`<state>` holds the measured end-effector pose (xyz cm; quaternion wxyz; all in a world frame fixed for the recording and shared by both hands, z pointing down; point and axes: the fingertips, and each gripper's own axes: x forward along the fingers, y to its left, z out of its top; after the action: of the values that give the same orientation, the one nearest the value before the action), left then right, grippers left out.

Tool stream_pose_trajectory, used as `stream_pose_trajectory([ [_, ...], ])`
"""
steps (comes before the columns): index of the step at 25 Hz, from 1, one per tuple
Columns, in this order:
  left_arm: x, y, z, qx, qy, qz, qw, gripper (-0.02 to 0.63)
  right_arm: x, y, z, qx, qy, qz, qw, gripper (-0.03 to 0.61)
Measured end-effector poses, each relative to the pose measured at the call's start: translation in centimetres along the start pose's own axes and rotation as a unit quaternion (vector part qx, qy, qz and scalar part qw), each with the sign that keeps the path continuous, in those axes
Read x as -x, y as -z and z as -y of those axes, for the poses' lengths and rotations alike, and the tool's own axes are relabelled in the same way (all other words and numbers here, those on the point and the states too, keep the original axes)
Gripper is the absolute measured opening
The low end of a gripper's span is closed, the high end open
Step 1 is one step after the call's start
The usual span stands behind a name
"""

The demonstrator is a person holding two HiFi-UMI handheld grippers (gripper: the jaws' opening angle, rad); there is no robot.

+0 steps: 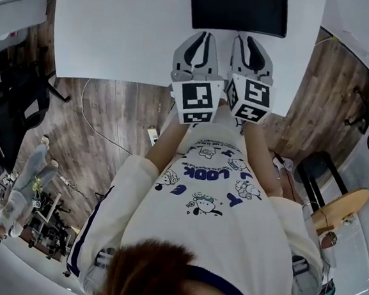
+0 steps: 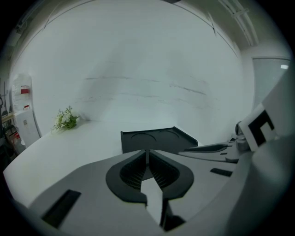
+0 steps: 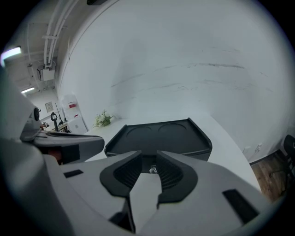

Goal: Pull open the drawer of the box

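Barely parted right tool, knob between.

The person wore a white T-shirt printed with cartoon dogs and blue letters, its pale sleeves edged by a dark stripe. The left gripper and right gripper were grey-shelled, each with black ribbed pads and a white cube of black square markers.

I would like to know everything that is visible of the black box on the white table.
The black box is low and flat, matte like plastic, with a raised rim and two shallow round dents on top. It lies level on the white table. Nothing rests on it. A small shiny knob on its front shows between the open jaws of the right gripper; contact is unclear.
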<state>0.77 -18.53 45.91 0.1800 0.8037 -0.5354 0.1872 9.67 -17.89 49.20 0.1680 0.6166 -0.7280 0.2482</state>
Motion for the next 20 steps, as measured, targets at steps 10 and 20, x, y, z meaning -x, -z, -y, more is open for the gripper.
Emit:
stream_pose_trajectory([
  [10, -0.5, 1.7, -1.2, 0.007, -0.007, -0.017, 0.9998, 0.032, -2.0, 2.5, -0.1, 0.007, 0.000, -0.034, 0.999, 0.132],
  [20, -1.1, 2.3, -1.6, 0.019, -0.011, -0.026, 0.9994, 0.032, -3.2, 3.7, 0.4, 0.013, 0.004, -0.059, 0.998, 0.132],
])
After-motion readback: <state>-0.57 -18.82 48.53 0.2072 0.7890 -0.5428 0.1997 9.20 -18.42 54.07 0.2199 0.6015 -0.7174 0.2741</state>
